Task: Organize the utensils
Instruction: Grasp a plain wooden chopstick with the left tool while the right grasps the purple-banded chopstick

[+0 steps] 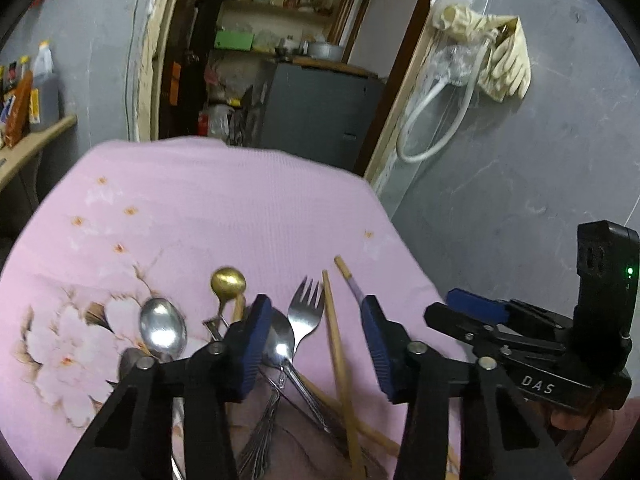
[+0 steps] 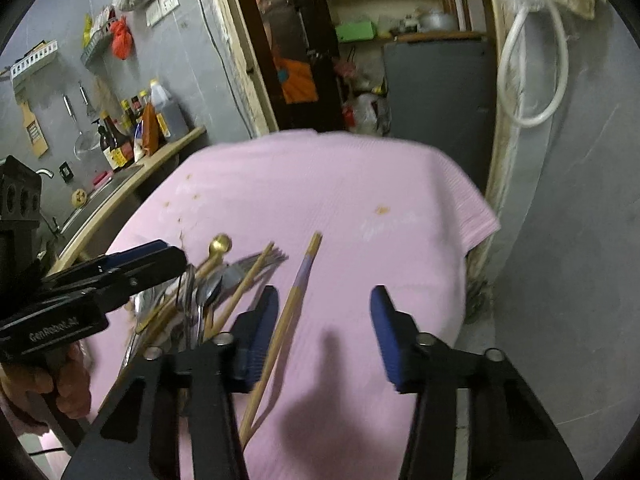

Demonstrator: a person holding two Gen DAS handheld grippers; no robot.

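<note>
A heap of utensils lies on the pink flowered cloth: a gold spoon, a large silver spoon, a fork, a smaller spoon and wooden chopsticks. My left gripper hovers low over the heap, open, with the fork, the smaller spoon and a chopstick in the gap and neither pad pressing on them. My right gripper is open beside it; a purple-banded chopstick runs along its left finger. Each gripper shows in the other's view: right gripper, left gripper.
The cloth's right edge drops off beside a grey wall. A counter with bottles and a sink stands to the left. Behind the table is a doorway with shelves and a grey cabinet. A white hose hangs on the wall.
</note>
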